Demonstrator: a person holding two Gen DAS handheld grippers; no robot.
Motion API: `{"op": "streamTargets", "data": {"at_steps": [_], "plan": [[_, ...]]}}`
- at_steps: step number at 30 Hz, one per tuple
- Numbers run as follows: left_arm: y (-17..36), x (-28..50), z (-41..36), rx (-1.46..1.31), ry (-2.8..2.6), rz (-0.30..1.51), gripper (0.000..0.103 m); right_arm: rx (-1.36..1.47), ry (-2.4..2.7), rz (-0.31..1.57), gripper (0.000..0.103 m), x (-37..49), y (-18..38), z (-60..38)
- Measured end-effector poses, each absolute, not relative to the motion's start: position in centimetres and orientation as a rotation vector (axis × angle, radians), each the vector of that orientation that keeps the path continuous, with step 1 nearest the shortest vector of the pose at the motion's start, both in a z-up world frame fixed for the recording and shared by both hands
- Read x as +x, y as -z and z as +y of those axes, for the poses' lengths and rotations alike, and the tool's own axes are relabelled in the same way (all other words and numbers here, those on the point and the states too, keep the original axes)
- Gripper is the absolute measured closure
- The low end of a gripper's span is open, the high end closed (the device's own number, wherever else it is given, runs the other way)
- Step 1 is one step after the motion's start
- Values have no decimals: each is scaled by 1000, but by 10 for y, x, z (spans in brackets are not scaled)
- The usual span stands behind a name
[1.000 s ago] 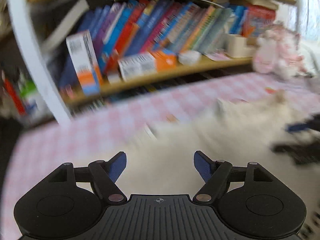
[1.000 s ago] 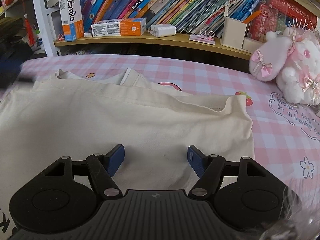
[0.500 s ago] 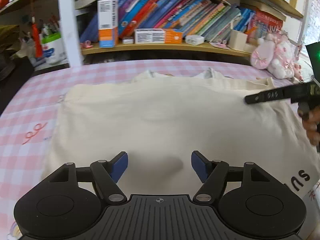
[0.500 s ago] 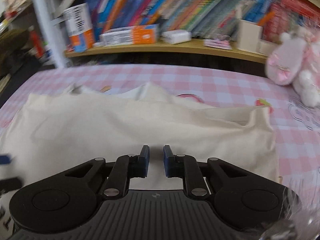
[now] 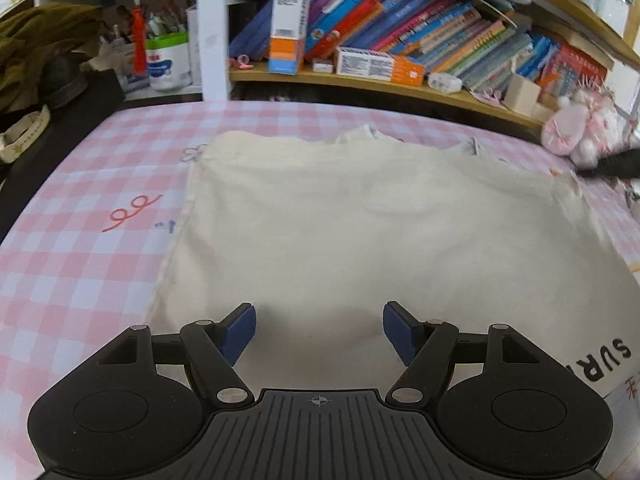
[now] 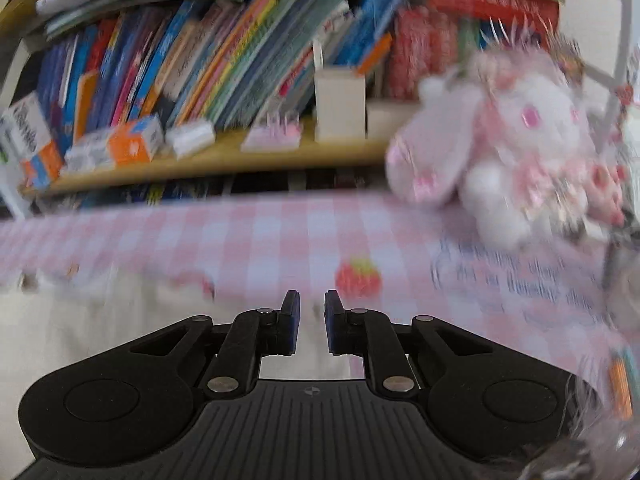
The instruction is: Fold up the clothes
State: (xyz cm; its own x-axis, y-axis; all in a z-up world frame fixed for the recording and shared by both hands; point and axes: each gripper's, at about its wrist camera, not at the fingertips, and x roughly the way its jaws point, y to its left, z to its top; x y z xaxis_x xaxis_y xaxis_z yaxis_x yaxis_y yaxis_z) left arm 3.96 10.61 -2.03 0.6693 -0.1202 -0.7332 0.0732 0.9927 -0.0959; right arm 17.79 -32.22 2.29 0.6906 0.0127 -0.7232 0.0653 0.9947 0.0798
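Observation:
A cream garment (image 5: 360, 220) lies spread flat on the pink checked cloth (image 5: 100, 184), with black letters at its near right corner. My left gripper (image 5: 319, 330) hangs open over the garment's near edge, nothing between its blue pads. In the left wrist view my right gripper (image 5: 616, 162) is a dark blur at the garment's far right corner, where the fabric is smeared. In the blurred right wrist view that gripper (image 6: 312, 322) is nearly shut, seemingly pinching the garment's (image 6: 100, 320) edge.
A wooden shelf (image 5: 360, 82) with books and boxes runs along the back. A pink and white plush toy (image 6: 512, 152) sits at the back right. Dark bags and clutter (image 5: 52, 80) lie beyond the table's left edge. A strawberry print (image 6: 358, 278) marks the cloth.
The right gripper shut over the garment, then swung right towards the plush toy. The left gripper moved along the near edge, stayed open, and its view steadied.

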Motion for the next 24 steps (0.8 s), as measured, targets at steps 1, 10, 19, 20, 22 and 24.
{"op": "streamTargets", "data": {"at_steps": [1, 10, 19, 20, 22, 24], "plan": [[19, 39, 108, -68, 101, 826, 32, 110, 28, 825, 91, 167, -20, -321], [12, 25, 112, -139, 117, 804, 31, 214, -8, 926, 64, 71, -25, -324], [21, 18, 93, -167, 191, 831, 31, 503, 24, 1097, 64, 6, -21, -353], [22, 18, 91, -167, 195, 834, 31, 517, 22, 1109, 64, 3, -18, -353], [25, 19, 89, -174, 196, 850, 31, 526, 9, 1134, 64, 0, -14, -349], [28, 19, 89, -185, 193, 861, 32, 479, -3, 1127, 64, -1, -16, -341]]}}
